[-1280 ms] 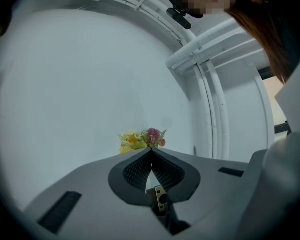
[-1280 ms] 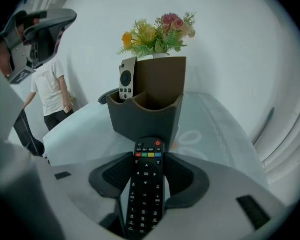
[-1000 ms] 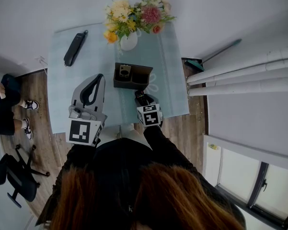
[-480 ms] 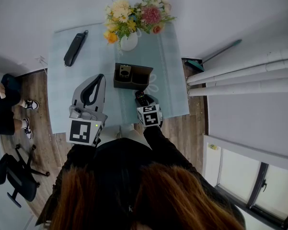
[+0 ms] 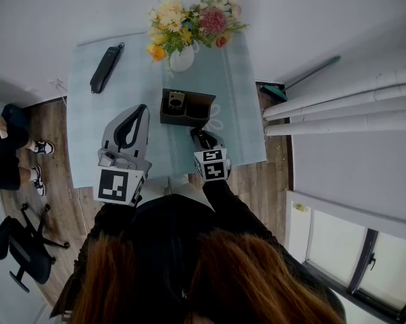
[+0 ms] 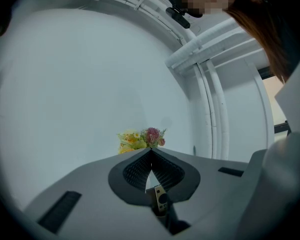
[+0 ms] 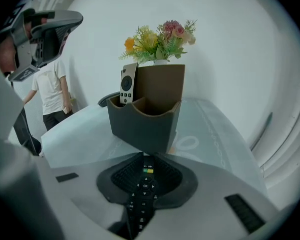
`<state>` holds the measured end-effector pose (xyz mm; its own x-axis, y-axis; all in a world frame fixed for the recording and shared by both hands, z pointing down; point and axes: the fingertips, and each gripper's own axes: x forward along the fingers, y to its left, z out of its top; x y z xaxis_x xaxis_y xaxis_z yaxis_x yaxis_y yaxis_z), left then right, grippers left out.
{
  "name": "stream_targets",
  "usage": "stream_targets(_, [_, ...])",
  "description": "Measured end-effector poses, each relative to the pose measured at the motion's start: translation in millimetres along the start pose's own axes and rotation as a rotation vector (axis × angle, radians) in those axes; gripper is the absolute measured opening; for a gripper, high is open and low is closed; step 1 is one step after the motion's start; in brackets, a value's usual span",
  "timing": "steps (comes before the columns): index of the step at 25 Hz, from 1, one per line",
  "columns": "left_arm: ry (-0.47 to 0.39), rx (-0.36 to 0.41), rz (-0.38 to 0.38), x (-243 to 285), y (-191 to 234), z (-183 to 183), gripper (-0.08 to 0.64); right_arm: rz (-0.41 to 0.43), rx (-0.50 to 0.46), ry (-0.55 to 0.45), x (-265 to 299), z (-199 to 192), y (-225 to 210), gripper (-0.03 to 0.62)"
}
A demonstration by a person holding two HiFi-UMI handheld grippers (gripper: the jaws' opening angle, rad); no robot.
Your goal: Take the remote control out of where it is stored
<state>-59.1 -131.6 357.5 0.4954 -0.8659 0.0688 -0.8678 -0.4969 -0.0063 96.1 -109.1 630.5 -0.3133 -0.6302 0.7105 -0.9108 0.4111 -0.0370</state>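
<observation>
As its jaws just closed, right claw (image 7: 147, 170) clamps the remote (image 7: 140, 200).

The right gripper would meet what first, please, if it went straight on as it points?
Probably the near wall of the dark brown divided holder; depth is unclear. The right gripper has just closed its jaws on a black remote control.

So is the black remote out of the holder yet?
Out. The black remote sits in the right claw, whose jaws have just been closing on it, in front of the holder.

flower vase (image 5: 181, 59), black office chair (image 5: 26, 250)
</observation>
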Motion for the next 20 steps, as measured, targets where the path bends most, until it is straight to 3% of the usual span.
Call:
stream_targets(2, [-0.001,0.0,-0.001,0,-1,1,0.005,0.001,0.001,-0.012,-2,5,1,0.045])
stream_targets(7, [-0.003,0.001,-0.003,0,-2,1,0.005,0.0,0.005,-0.04,-7,15,2,0.016])
stream_targets(15, [0.001,0.001,-0.001,-1,-2,-1,0.005,-0.006,-0.02,-0.128,-23,45,3,0.015])
stream_targets(20, [0.003,0.001,-0.002,-1,-1,-2,0.005,-0.01,-0.043,-0.254,-45,88,5,0.015])
